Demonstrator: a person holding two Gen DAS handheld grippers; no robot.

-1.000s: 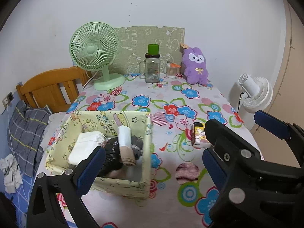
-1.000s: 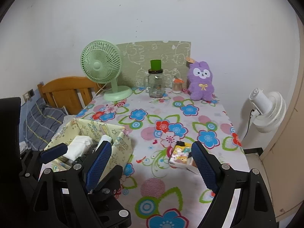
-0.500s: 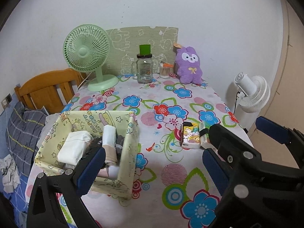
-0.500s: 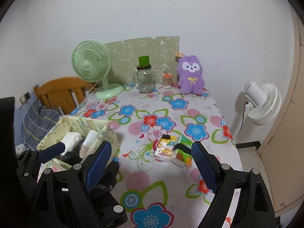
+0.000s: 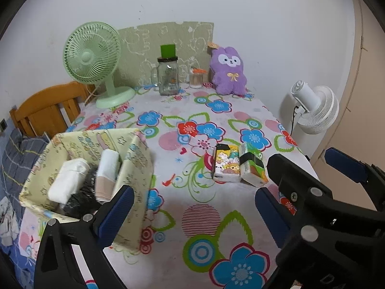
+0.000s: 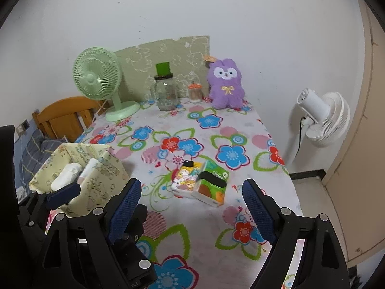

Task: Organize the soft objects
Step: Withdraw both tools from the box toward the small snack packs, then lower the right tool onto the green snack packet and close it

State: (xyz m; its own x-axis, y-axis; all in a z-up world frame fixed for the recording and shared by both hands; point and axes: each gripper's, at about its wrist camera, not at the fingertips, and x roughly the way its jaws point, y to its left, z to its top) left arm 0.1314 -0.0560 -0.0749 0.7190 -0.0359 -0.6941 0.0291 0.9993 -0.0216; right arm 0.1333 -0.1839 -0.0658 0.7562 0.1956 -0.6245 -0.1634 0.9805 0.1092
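Yellow printed fabric forms the storage bin [image 5: 134,168] that sits just ahead and to the left of the left gripper [image 5: 190,207], already holding a folded white cloth [image 5: 67,180], a rolled white-and-beige piece [image 5: 107,173] and a dark bundle [image 5: 81,197]. Two soft tissue packs are not yet in it: a cartoon-printed pack [image 6: 186,178] and a green pack [image 6: 211,187] lie touching each other on the flowered worktop [image 6: 192,219], directly ahead of the right gripper [image 6: 190,207] and between its spread fingers as that camera sees them. Both grippers are released, jaws wide, nothing between the pads; the right gripper hovers above the worktop short of the packs, the left one just beside it near the bin's front corner.

Judged from this, the task looks partly done: several soft items are binned, and the two packs appear to be the next to go. A purple plush rabbit [image 6: 225,84] stands far ahead at the worktop's back edge against the wall, next to a glass jar with a green lid [image 6: 164,91], a small orange-capped container [image 6: 195,92] and a green desk fan [image 6: 101,82]; whether the rabbit belongs in the bin is not clear. Beyond the worktop, a white floor fan [image 6: 322,118] stands off to the right, a wooden chair [image 6: 65,113] off to the left.
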